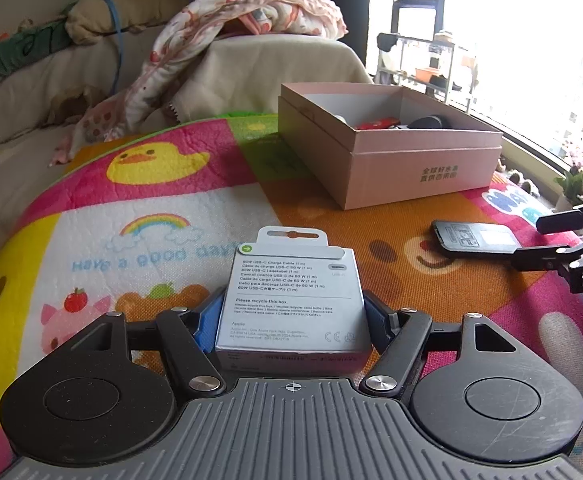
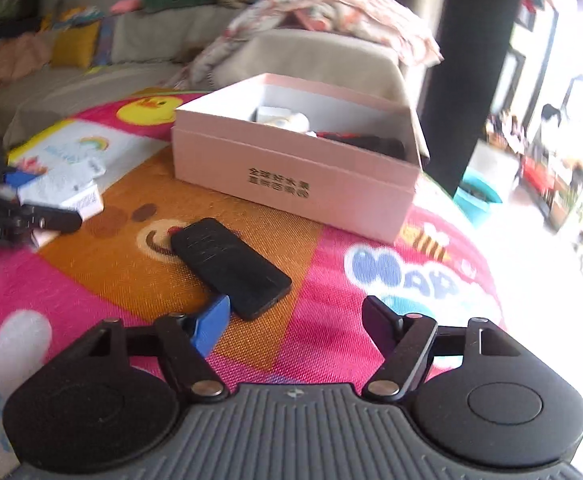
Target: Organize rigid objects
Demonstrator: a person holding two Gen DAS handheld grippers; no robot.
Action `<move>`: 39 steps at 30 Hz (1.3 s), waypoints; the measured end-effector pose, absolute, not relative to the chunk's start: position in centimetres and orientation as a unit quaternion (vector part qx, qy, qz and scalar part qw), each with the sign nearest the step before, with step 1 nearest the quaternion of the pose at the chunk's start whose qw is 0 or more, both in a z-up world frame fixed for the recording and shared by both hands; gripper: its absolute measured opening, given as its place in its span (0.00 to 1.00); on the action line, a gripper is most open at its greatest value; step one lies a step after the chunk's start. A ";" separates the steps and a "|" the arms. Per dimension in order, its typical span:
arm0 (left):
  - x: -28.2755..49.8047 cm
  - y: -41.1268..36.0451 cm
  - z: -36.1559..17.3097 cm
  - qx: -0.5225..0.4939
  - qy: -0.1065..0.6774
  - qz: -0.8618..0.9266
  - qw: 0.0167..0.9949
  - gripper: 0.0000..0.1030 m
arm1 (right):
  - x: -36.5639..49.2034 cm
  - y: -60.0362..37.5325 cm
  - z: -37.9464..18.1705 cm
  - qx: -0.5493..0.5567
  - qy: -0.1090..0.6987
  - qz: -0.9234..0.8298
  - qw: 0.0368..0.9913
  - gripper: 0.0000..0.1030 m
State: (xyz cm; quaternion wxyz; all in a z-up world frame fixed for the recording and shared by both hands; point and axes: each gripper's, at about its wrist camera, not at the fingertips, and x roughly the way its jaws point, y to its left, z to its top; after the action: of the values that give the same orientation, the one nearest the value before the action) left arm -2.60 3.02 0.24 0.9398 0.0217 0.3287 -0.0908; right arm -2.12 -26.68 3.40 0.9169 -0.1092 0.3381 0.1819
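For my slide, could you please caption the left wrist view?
Left gripper grips a white cable box on the play mat, pink box ahead.

A home living room: a beige fabric-covered sofa (image 1: 43,92) with a crumpled floral blanket (image 1: 227,40), a colourful cartoon-printed children's play mat (image 1: 139,216), and a bright tall window (image 1: 531,40).

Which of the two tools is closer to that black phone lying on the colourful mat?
The right tool. Its open fingers sit just short of the black phone, the blue pad beside its near end. The left tool is off to the side, clamped on a white cable box.
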 end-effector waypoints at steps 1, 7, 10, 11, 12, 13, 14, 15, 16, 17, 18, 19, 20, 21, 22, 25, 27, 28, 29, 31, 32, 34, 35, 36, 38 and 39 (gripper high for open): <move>-2.6 2.9 0.2 0.023 0.329 -0.090 0.940 0.73 | -2.0 -27.1 3.3 -0.084 0.346 0.179 0.917 0.72; -2.6 2.9 0.2 0.024 0.329 -0.089 0.940 0.73 | -2.1 -26.8 3.0 -0.037 0.362 0.184 0.913 0.91; -2.6 2.9 0.2 0.024 0.329 -0.089 0.940 0.73 | -2.2 -25.8 2.8 -0.051 0.366 0.186 0.911 0.96; -2.6 2.8 0.3 0.024 0.328 -0.089 0.940 0.73 | -2.2 -25.6 2.8 -0.058 0.368 0.186 0.909 0.97; -2.7 2.8 0.3 0.023 0.328 -0.089 0.940 0.73 | -2.1 -25.7 2.8 -0.055 0.370 0.187 0.908 0.98; -2.7 2.8 0.3 0.023 0.327 -0.088 0.940 0.73 | -2.1 -25.7 2.8 -0.053 0.371 0.188 0.908 0.98; -2.8 2.8 0.3 0.023 0.327 -0.088 0.941 0.73 | -2.1 -25.7 2.7 -0.055 0.372 0.188 0.907 0.98; -2.8 2.8 0.3 0.023 0.326 -0.089 0.941 0.73 | -2.1 -25.6 2.7 -0.057 0.373 0.187 0.907 0.99; -2.9 2.9 0.3 0.023 0.326 -0.089 0.941 0.73 | -2.1 -25.5 2.7 -0.059 0.375 0.186 0.906 1.00; -2.9 2.9 0.3 0.024 0.326 -0.089 0.941 0.73 | -2.1 -25.3 2.7 -0.063 0.377 0.184 0.906 1.00; -2.9 2.9 0.2 0.025 0.325 -0.089 0.941 0.73 | -2.0 -25.3 2.8 -0.063 0.380 0.181 0.905 1.00; -2.9 2.8 0.2 0.025 0.325 -0.088 0.941 0.73 | -1.9 -25.2 2.8 -0.064 0.383 0.180 0.904 1.00; -3.0 2.8 0.2 0.025 0.325 -0.088 0.941 0.73 | -1.9 -25.2 2.8 -0.066 0.384 0.180 0.903 1.00; -3.0 2.8 0.2 0.025 0.325 -0.088 0.941 0.73 | -1.9 -25.1 2.8 -0.067 0.383 0.180 0.904 1.00; -3.0 2.8 0.2 0.026 0.325 -0.088 0.941 0.73 | -2.0 -25.1 2.8 -0.070 0.380 0.181 0.904 1.00; -3.0 2.9 0.2 0.026 0.325 -0.088 0.941 0.73 | -2.0 -25.5 2.8 -0.075 0.378 0.196 0.901 0.99; -3.0 2.8 0.2 0.026 0.325 -0.088 0.941 0.73 | -1.9 -25.7 2.9 -0.083 0.378 0.196 0.901 0.99; -3.0 2.8 0.2 0.026 0.325 -0.088 0.941 0.73 | -1.9 -25.7 3.0 -0.087 0.376 0.185 0.904 0.99; -3.0 2.9 0.2 0.025 0.325 -0.088 0.941 0.73 | -1.9 -25.8 3.0 -0.090 0.372 0.174 0.907 0.99; -3.0 2.8 0.2 0.025 0.325 -0.088 0.941 0.73 | -1.9 -25.6 3.1 -0.101 0.358 0.141 0.917 0.95; -3.0 2.9 0.2 0.025 0.325 -0.088 0.941 0.73 | -2.0 -25.5 3.1 -0.112 0.348 0.121 0.923 0.94; -3.0 2.9 0.2 0.025 0.325 -0.088 0.941 0.73 | -2.0 -25.2 3.1 -0.127 0.334 0.094 0.929 0.89; -3.0 2.9 0.2 0.025 0.325 -0.088 0.941 0.73 | -1.7 -25.2 3.2 -0.117 0.338 0.088 0.930 0.84; -3.0 2.9 0.2 0.025 0.325 -0.088 0.941 0.73 | -1.4 -25.5 3.4 -0.095 0.348 0.094 0.928 0.82; -3.0 2.9 0.2 0.025 0.325 -0.088 0.941 0.73 | -0.7 -25.9 3.5 -0.027 0.384 0.125 0.915 0.86; -3.0 2.9 0.2 0.025 0.325 -0.088 0.941 0.73 | -0.8 -25.6 3.5 -0.011 0.381 0.126 0.916 0.87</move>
State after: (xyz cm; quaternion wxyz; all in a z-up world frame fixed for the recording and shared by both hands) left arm -3.04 2.89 0.23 0.9414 0.0251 0.3247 -0.0879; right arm -0.77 -25.63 3.52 0.9158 -0.0108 0.3812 0.1264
